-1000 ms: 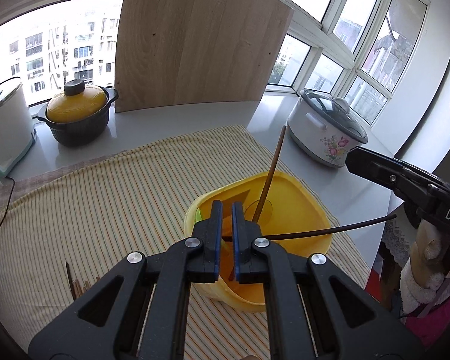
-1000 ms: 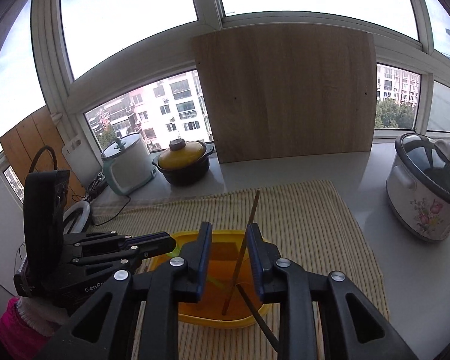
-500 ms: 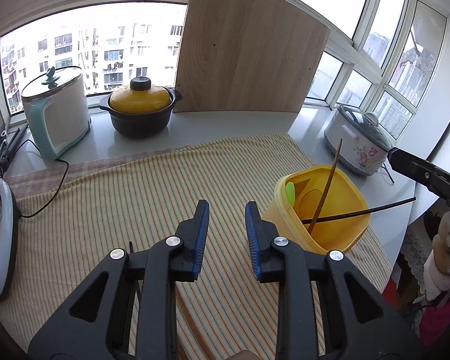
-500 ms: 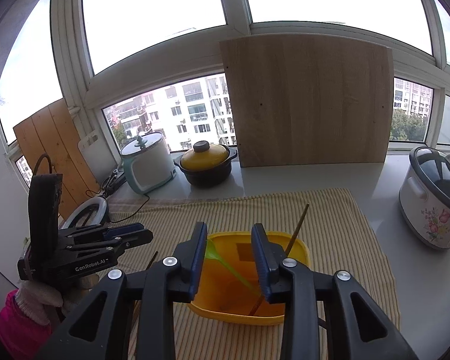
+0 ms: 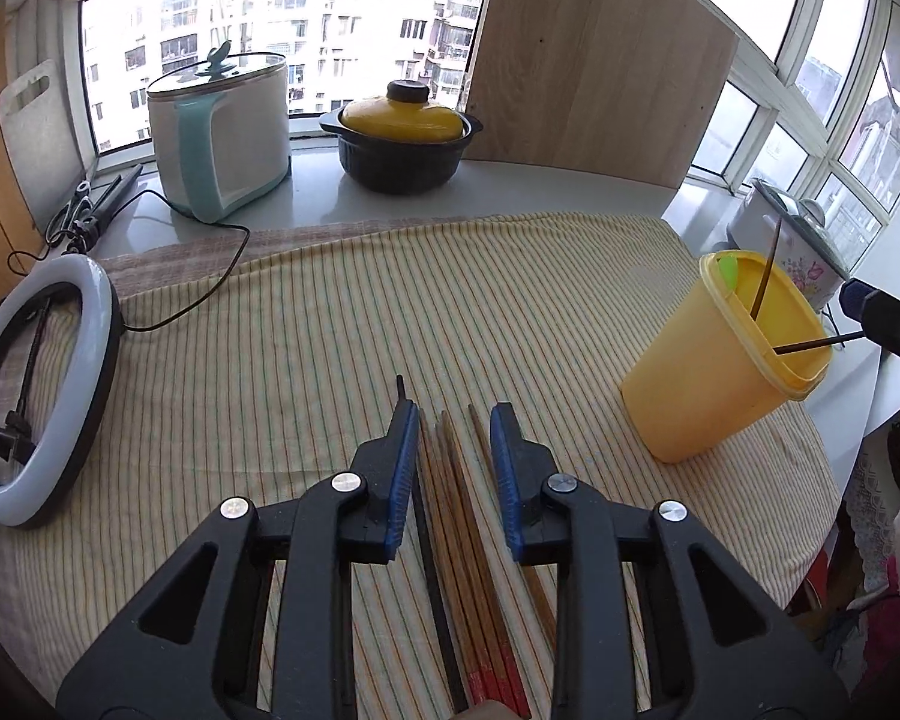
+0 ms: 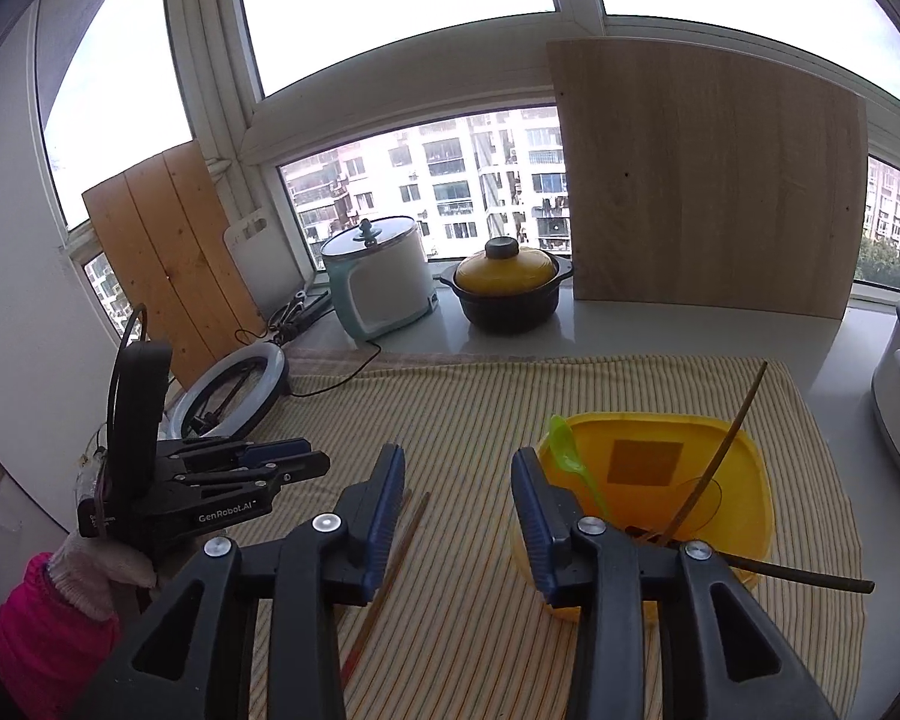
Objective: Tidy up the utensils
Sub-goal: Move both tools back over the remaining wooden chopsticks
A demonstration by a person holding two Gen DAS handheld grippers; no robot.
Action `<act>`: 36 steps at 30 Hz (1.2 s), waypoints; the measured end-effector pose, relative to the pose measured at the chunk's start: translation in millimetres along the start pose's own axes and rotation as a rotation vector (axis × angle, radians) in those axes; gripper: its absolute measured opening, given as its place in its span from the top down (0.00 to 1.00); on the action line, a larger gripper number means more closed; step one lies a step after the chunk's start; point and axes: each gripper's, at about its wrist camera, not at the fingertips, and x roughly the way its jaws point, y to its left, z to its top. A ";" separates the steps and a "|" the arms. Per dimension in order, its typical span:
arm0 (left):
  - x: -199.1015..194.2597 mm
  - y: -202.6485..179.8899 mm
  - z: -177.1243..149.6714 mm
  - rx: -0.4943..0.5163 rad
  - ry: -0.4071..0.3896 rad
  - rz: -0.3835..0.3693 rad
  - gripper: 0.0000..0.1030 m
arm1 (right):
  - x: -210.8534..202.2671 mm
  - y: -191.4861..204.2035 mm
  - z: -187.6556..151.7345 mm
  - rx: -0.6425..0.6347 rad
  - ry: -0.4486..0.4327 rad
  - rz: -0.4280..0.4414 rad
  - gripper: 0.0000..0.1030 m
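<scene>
A yellow plastic container point(image 5: 720, 360) stands on the striped cloth at the right; it also shows in the right wrist view point(image 6: 684, 480). It holds two dark chopsticks point(image 6: 714, 462) and a green spoon point(image 6: 573, 462). Several brown chopsticks point(image 5: 459, 498) and one dark one lie on the cloth. My left gripper point(image 5: 453, 426) is open, low over them, with the chopsticks between its jaws. My right gripper point(image 6: 456, 468) is open and empty, to the left of the container. The left gripper also shows in the right wrist view point(image 6: 306, 465).
On the sill stand a white and teal cooker point(image 5: 222, 132), a dark pot with a yellow lid point(image 5: 405, 144) and a wooden board point(image 5: 594, 72). A ring light point(image 5: 36, 396) lies at the cloth's left edge. A floral rice cooker point(image 5: 792, 240) stands behind the container.
My left gripper opened, left the yellow container and swung left and down over the chopsticks on the cloth. My right gripper opened wider and drew back to the left of the container.
</scene>
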 end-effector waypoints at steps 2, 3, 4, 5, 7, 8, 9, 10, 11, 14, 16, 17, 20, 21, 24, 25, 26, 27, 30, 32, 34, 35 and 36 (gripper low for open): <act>5.9 8.3 -6.5 -0.012 0.027 0.013 0.77 | 11.3 8.6 -5.0 -0.006 0.028 0.023 0.63; 9.7 11.6 -9.5 -0.016 0.044 0.017 0.77 | 16.6 12.2 -7.4 -0.009 0.042 0.031 0.62; 14.2 14.9 -12.5 -0.019 0.065 0.023 0.77 | 22.8 16.0 -10.3 -0.013 0.058 0.037 0.59; 18.2 17.9 -16.6 -0.026 0.086 0.029 0.77 | 28.6 20.0 -12.4 -0.018 0.075 0.046 0.53; 27.3 23.8 -24.0 -0.036 0.129 0.031 0.77 | 40.1 28.0 -18.4 -0.032 0.112 0.062 0.45; 31.2 25.7 -27.5 -0.039 0.147 0.032 0.77 | 45.6 31.3 -21.4 -0.038 0.128 0.066 0.45; 34.7 27.3 -30.9 -0.041 0.163 0.034 0.74 | 50.8 33.9 -23.7 -0.041 0.142 0.068 0.45; 37.7 28.5 -33.9 -0.042 0.174 0.035 0.73 | 56.3 35.8 -27.2 -0.040 0.159 0.069 0.45; 40.6 29.9 -36.5 -0.046 0.183 0.035 0.72 | 61.4 37.1 -29.3 -0.037 0.173 0.072 0.45; 47.5 34.3 -42.9 -0.063 0.207 0.014 0.72 | 75.4 38.1 -36.3 -0.020 0.216 0.075 0.45; 50.7 34.2 -46.3 -0.058 0.214 0.014 0.72 | 83.4 39.9 -41.0 -0.030 0.239 0.054 0.46; 52.3 33.7 -47.6 -0.054 0.219 0.013 0.72 | 87.8 40.3 -43.6 -0.034 0.248 0.043 0.48; 57.8 33.2 -49.0 -0.057 0.236 0.003 0.72 | 100.9 38.4 -52.5 -0.017 0.294 0.038 0.57; 59.4 33.0 -48.6 -0.059 0.239 -0.002 0.72 | 104.8 36.2 -55.8 -0.004 0.310 0.038 0.59; 64.7 30.4 -45.3 -0.053 0.249 -0.010 0.72 | 115.8 29.3 -65.3 0.027 0.352 0.038 0.63; 66.7 28.3 -44.4 -0.047 0.255 -0.010 0.73 | 118.8 27.6 -67.8 0.038 0.364 0.037 0.65; 69.0 26.4 -43.7 -0.037 0.262 -0.007 0.79 | 122.0 25.9 -70.1 0.049 0.376 0.040 0.66; 71.1 24.6 -43.2 -0.028 0.269 0.001 0.83 | 124.4 24.5 -71.7 0.058 0.385 0.044 0.67; 77.8 21.0 -40.8 -0.009 0.280 0.011 0.87 | 129.1 23.0 -74.2 0.069 0.400 0.047 0.68; 79.3 20.5 -38.0 -0.008 0.281 0.015 0.89 | 131.1 22.5 -74.9 0.074 0.405 0.048 0.68; 79.7 20.4 -37.1 -0.021 0.286 -0.001 0.89 | 133.0 22.0 -75.4 0.078 0.412 0.047 0.68; 79.6 20.2 -36.6 -0.025 0.286 -0.007 0.90 | 134.2 21.8 -75.5 0.081 0.415 0.047 0.68; 79.2 19.2 -36.4 -0.025 0.287 -0.012 0.90 | 134.9 21.3 -75.7 0.084 0.417 0.048 0.68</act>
